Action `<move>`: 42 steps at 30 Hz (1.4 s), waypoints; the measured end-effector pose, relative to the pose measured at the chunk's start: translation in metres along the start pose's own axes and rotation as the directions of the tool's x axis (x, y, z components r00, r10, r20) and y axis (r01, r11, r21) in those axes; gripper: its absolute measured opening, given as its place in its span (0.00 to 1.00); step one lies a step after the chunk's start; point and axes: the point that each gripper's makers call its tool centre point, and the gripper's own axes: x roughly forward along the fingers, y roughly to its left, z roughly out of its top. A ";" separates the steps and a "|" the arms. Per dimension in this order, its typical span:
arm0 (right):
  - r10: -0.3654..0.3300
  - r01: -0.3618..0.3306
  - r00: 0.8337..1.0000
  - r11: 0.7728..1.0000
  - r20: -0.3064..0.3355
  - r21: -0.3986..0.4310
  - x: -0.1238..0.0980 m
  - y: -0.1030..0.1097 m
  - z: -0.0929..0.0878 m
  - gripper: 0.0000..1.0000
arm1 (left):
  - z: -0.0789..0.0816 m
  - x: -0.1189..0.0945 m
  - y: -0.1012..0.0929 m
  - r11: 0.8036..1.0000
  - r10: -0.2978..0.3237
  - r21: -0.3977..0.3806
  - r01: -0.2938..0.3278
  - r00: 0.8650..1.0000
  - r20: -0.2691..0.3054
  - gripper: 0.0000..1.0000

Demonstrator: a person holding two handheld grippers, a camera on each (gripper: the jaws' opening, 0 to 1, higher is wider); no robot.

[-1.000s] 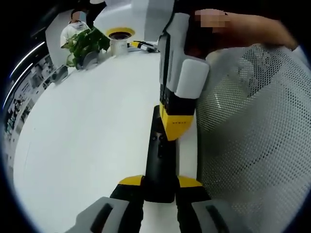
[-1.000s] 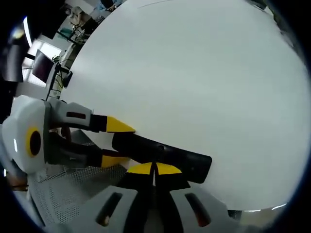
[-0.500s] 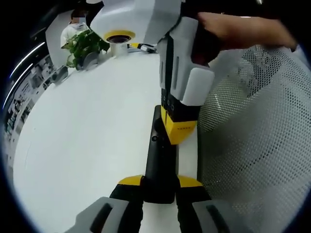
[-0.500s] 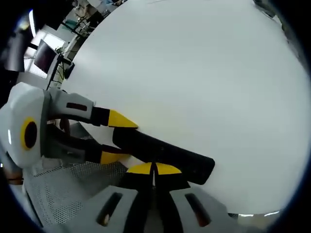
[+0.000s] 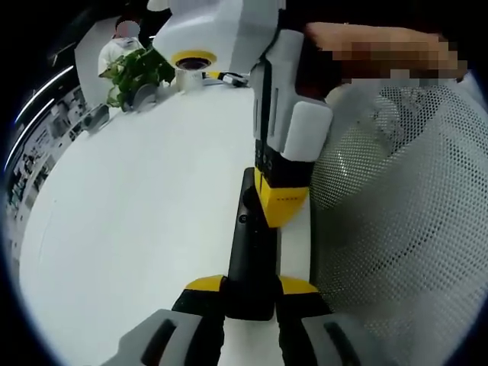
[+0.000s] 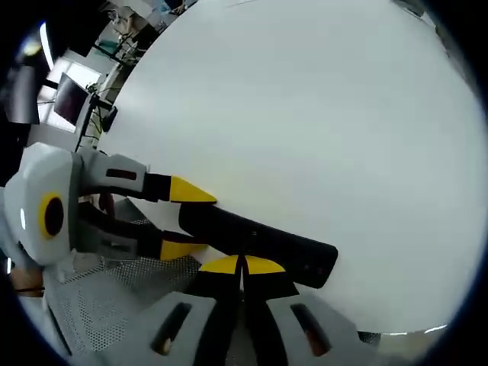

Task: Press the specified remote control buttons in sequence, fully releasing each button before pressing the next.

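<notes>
In the left gripper view a long black remote (image 5: 248,252) lies lengthwise on the white table (image 5: 137,191). My left gripper (image 5: 250,284) is shut on its near end, one yellow tip on each side. From above, my right gripper (image 5: 282,206) comes down with its jaws together, tips resting on the remote's top face beside a small button. In the right gripper view my right gripper (image 6: 242,264) is shut, tips touching the remote (image 6: 267,242). The left gripper (image 6: 187,221) clamps the remote's other end from the left.
White mesh fabric of a person's sleeve (image 5: 396,213) lies along the right of the table. A green plant (image 5: 137,70) and a white cup (image 5: 187,78) stand at the far edge. Monitors (image 6: 69,99) sit beyond the table (image 6: 305,114).
The right gripper has shifted very slightly on the remote's top face. The left gripper keeps its hold, and the remote has not moved.
</notes>
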 end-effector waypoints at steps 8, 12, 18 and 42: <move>0.019 -0.018 0.999 1.000 0.036 -0.009 -0.002 0.004 0.007 0.00 | -0.001 0.001 0.001 1.000 0.000 -0.001 0.000 1.000 0.007 0.25; 0.038 -0.038 0.997 0.999 0.063 -0.001 -0.004 0.006 0.012 0.00 | 0.000 0.001 0.001 1.000 0.000 -0.002 0.000 1.000 0.008 0.25; 0.033 -0.031 0.997 0.999 0.067 -0.023 -0.003 0.007 0.013 0.00 | 0.000 0.000 0.001 1.000 0.000 -0.003 0.000 1.000 0.011 0.25; 0.053 -0.052 0.996 0.998 0.075 -0.019 0.003 0.007 0.017 0.00 | 0.000 0.000 0.000 1.000 -0.003 0.004 0.003 1.000 0.013 0.25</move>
